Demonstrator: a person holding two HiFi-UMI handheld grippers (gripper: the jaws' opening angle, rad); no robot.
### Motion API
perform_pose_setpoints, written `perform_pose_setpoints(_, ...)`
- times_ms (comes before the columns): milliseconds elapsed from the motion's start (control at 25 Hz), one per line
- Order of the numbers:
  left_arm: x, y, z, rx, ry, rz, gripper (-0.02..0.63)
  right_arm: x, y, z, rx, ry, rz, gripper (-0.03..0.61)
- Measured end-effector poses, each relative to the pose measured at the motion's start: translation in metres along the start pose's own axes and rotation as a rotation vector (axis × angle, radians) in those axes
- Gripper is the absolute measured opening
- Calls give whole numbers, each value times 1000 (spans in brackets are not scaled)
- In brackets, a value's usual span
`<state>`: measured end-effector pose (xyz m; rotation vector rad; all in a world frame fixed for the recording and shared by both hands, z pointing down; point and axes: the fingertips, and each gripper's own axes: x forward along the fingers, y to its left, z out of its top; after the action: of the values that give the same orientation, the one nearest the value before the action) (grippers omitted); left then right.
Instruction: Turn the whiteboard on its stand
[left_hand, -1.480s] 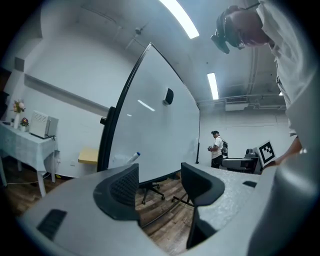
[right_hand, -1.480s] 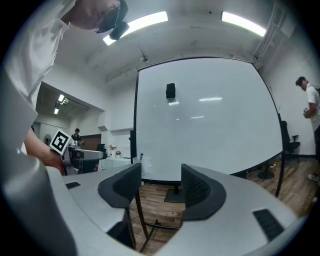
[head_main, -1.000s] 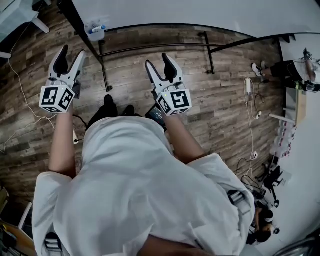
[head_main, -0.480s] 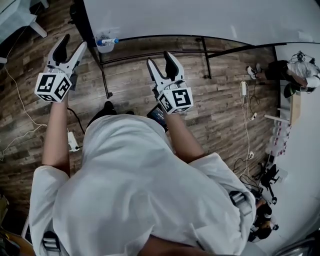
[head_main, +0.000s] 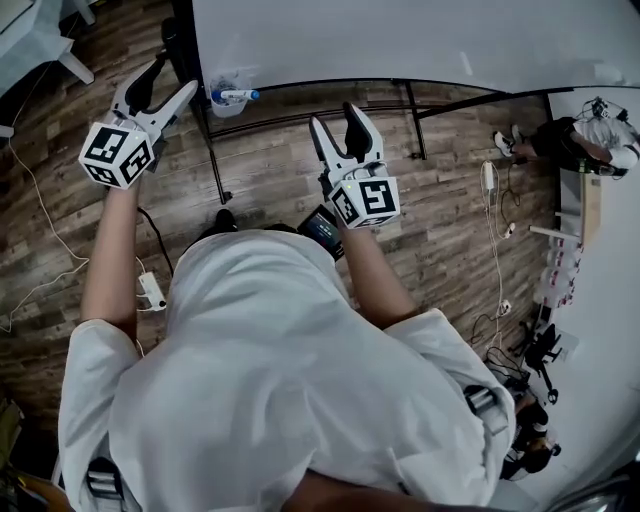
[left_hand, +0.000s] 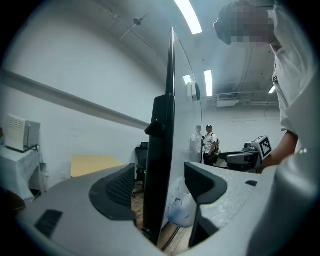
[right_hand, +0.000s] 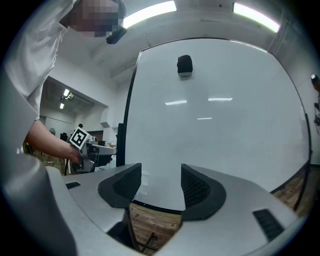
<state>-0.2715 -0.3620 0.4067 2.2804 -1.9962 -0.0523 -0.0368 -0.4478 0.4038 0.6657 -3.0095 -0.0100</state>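
— Left gripper (left_hand: 160, 177), how do the jaws stand?
— Spread wide, and they have just been opening. The stand's black upright (left_hand: 161, 150) runs between them; neither jaw presses on it.
— And the right gripper (right_hand: 161, 177)?
— Well apart, nothing between, facing the board's white face.
— Where's the whiteboard (head_main: 400, 40)?
— In the head view it runs from eleven to one o'clock, with the left gripper at its ten o'clock end.

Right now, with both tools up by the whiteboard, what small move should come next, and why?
Probably close the left gripper on the black post at the edge of the whiteboard. Its fingers have just been opening and stand apart with the post between them, not pressing it. The right gripper, open too, only faces the board's flat front.
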Motion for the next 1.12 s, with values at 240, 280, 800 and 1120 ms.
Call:
perform_pose_setpoints(240,14,4,-7,5,7,-43,293,7,-1,-2,2,4,-11,242)
perform_pose_setpoints(280,18,4,-9,11,9,-44,293,7,-1,-3,4,6,-9,239)
perform_pose_setpoints(800,42,1,-4,21,16,-164,254,28,-8,-5,9,5,30,229)
perform_pose_setpoints(1120,44,-2,-2,48,19,-198,196,29,-7,-14,18,16,28,225)
